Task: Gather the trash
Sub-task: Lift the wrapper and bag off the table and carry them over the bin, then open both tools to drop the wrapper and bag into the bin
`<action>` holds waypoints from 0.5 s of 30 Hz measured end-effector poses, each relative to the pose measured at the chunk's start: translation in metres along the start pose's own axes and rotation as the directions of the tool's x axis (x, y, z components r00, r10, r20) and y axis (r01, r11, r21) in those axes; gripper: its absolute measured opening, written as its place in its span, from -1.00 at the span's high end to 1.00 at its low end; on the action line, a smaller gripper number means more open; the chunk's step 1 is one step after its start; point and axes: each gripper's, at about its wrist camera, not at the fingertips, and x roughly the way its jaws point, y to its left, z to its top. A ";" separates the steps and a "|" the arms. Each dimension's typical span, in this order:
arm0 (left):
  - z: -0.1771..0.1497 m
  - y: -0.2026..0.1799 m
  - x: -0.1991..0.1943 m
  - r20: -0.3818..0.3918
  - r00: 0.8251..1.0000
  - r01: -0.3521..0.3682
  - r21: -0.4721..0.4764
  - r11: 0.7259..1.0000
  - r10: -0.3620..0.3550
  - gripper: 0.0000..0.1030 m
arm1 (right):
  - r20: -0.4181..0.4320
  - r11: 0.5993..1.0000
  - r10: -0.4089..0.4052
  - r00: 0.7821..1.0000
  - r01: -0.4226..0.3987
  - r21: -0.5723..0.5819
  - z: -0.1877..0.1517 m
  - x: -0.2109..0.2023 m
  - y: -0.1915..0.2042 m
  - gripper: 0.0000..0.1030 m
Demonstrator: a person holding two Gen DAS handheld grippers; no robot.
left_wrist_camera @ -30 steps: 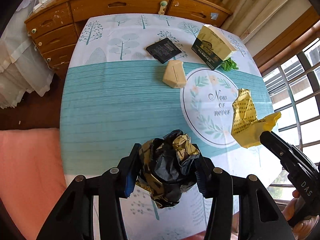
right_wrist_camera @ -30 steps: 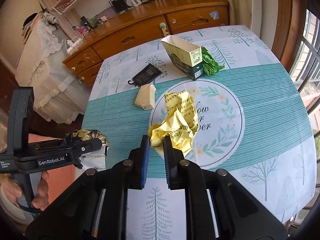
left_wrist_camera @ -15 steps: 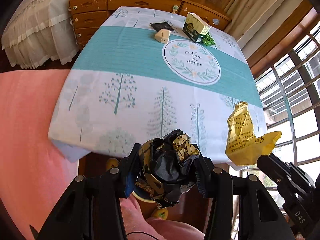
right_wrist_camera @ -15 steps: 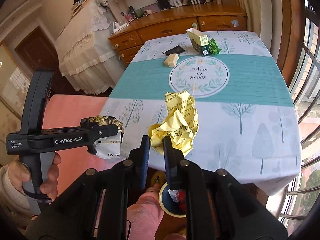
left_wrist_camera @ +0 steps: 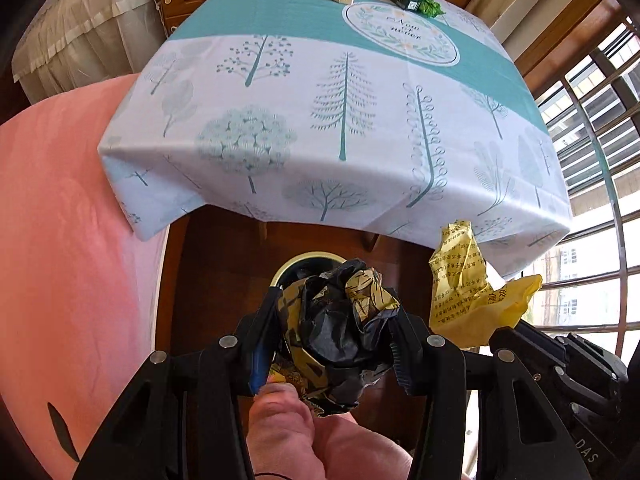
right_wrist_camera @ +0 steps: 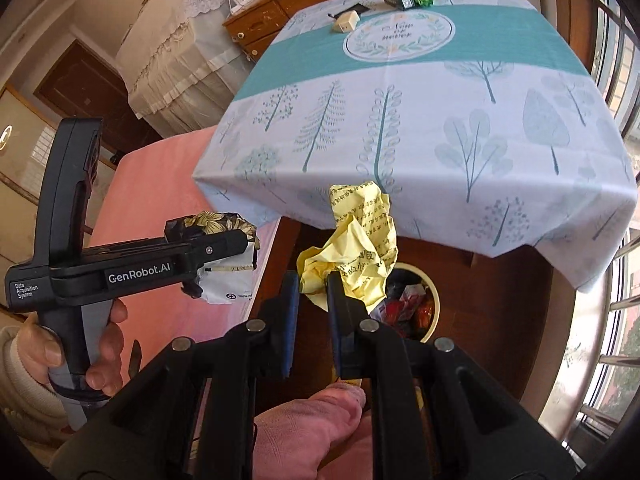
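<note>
Above the bin (right_wrist_camera: 434,300) at six o'clock, we judge both light, crushable wads securely held: left gripper (left_wrist_camera: 332,344) clamping the black-gold wrapper (left_wrist_camera: 340,320) at its middle, right gripper (right_wrist_camera: 314,292) pinching the yellow paper (right_wrist_camera: 360,248) by its lower edge.

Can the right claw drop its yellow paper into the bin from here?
Probably yes: the right claw, shut on the yellow paper, hangs near the open bin below, with nothing between them.
</note>
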 end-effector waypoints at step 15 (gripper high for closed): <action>-0.043 0.030 0.199 -0.058 0.998 0.023 0.099 0.995 -0.018 -0.02 | -0.113 0.983 -0.073 0.991 0.090 0.158 -0.079 0.185 -0.089 0.78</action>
